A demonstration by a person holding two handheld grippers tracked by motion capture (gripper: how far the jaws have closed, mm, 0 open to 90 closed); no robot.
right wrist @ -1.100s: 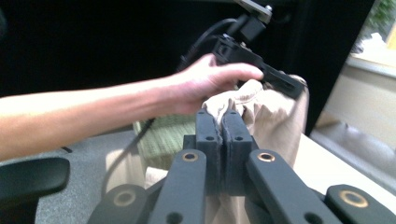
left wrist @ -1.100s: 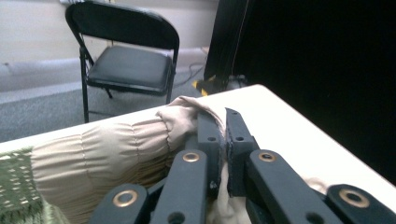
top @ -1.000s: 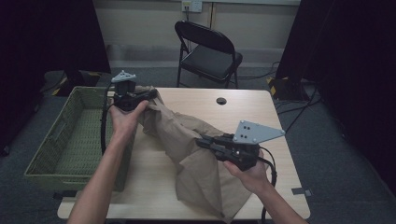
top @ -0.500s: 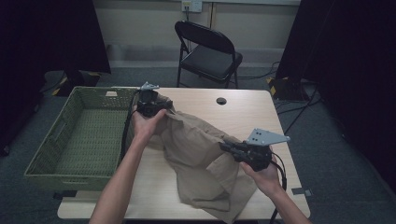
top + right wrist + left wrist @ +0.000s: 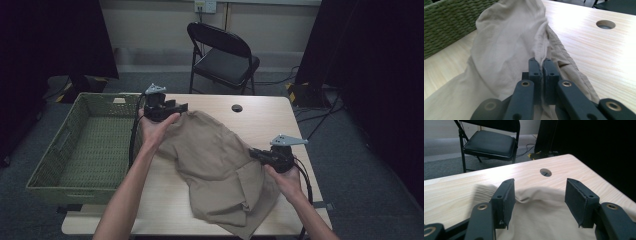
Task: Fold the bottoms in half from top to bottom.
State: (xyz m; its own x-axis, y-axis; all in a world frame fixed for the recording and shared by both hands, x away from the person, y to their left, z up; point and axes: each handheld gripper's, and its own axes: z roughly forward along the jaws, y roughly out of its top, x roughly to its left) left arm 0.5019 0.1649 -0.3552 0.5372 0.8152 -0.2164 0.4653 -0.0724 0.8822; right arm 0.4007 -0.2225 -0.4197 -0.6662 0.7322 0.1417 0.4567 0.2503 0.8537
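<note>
A tan cloth garment (image 5: 215, 165) lies spread across the wooden table (image 5: 280, 120), its near edge hanging over the front. At the cloth's far left corner, my left gripper (image 5: 181, 106) has just been opening its jaws. In the left gripper view the cloth (image 5: 541, 217) lies slack between and under the pads (image 5: 577, 203), which do not press on it. My right gripper (image 5: 254, 153) is at the cloth's right edge. It is shut on a raised fold of the cloth (image 5: 506, 50), and the seam runs up out of its fingertips (image 5: 552, 71).
A green woven basket (image 5: 75, 145) stands against the table's left side, and its wall (image 5: 446, 22) is in the right gripper view. A cable hole (image 5: 237, 108) is in the table's far middle. A black folding chair (image 5: 225, 55) stands behind the table.
The left gripper has moved right from the basket's edge onto the table and opened, letting the cloth go. The right gripper has sunk and moved right, and the cloth has settled flatter.
</note>
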